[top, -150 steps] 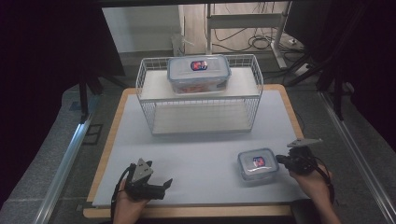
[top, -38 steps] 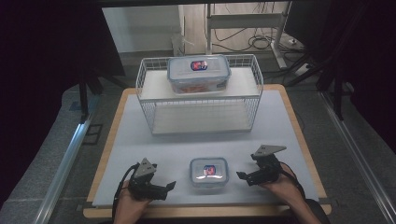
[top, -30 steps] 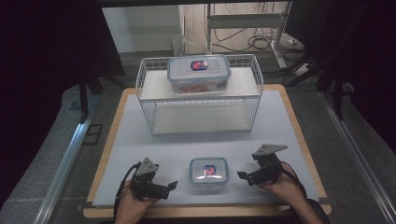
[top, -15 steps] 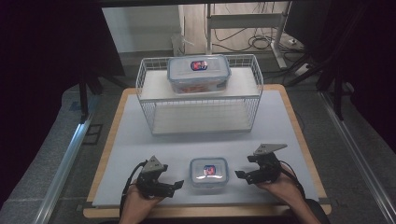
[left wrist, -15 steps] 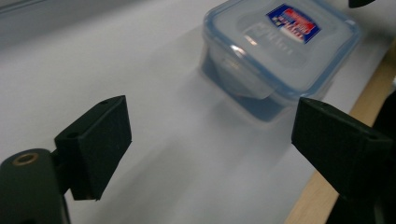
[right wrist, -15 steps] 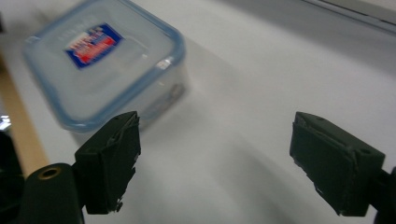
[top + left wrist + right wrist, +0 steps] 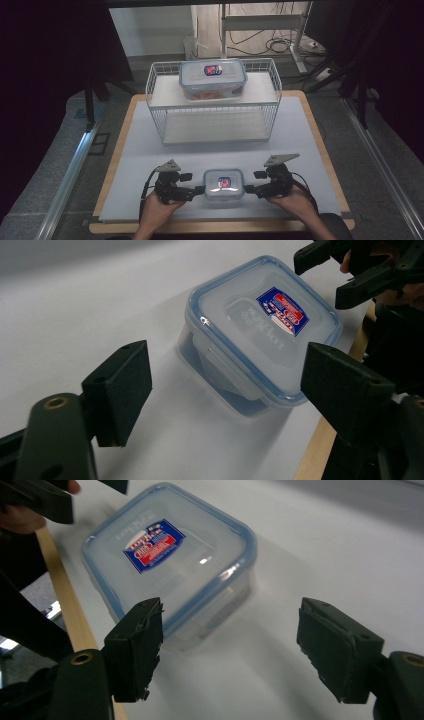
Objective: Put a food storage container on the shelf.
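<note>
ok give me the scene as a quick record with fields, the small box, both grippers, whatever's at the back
small container: clear box with blue-rimmed lid on, red and blue label on top, near front edge of the white mat
left gripper: at the box's left side, fingers open and just closing, not pressing on the box
right gripper: at the box's right side, fingers open and just closing, no grip yet
rear: white wire rack with a larger lidded container on its top shelf
contact: touch cannot be told from the high view
</note>
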`<state>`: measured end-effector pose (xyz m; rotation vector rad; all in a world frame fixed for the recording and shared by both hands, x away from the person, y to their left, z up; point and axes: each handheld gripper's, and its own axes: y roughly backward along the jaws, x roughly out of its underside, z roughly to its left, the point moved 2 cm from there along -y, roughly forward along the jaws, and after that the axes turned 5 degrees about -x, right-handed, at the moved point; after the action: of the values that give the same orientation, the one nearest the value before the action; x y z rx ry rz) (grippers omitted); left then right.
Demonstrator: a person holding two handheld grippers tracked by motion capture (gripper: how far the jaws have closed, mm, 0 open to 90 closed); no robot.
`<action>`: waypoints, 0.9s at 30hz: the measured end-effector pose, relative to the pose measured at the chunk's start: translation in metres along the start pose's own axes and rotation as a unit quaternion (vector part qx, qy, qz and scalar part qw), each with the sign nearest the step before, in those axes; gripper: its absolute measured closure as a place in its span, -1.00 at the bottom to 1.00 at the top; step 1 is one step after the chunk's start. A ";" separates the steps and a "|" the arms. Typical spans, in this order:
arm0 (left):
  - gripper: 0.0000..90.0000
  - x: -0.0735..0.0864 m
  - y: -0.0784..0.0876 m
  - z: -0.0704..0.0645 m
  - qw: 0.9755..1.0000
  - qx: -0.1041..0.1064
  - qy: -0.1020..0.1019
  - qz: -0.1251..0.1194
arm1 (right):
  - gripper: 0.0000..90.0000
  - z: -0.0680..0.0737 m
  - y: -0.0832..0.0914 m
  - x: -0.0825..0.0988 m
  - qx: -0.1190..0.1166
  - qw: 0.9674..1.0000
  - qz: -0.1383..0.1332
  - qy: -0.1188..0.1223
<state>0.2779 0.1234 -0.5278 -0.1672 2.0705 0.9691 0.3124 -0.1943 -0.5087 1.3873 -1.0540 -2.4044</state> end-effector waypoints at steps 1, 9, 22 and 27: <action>-0.51 0.000 -0.002 0.000 1.000 0.004 0.002 0.004 | -0.39 0.000 -0.001 0.000 -0.005 1.000 0.000 -0.004; -0.48 -0.001 -0.019 0.004 0.998 0.038 0.019 0.046 | -0.38 -0.001 -0.014 -0.002 -0.047 0.998 0.009 -0.040; -0.29 -0.005 -0.027 -0.001 0.996 0.067 0.037 0.055 | -0.26 -0.005 -0.027 -0.002 -0.110 0.987 0.024 -0.112; -0.14 -0.004 -0.022 -0.003 0.996 0.064 0.041 0.049 | -0.08 -0.005 -0.022 -0.001 -0.112 0.986 0.019 -0.122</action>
<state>0.2880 0.1054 -0.5360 -0.0398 2.2272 0.8972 0.3215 -0.1799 -0.5238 1.0113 -0.8173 -2.6170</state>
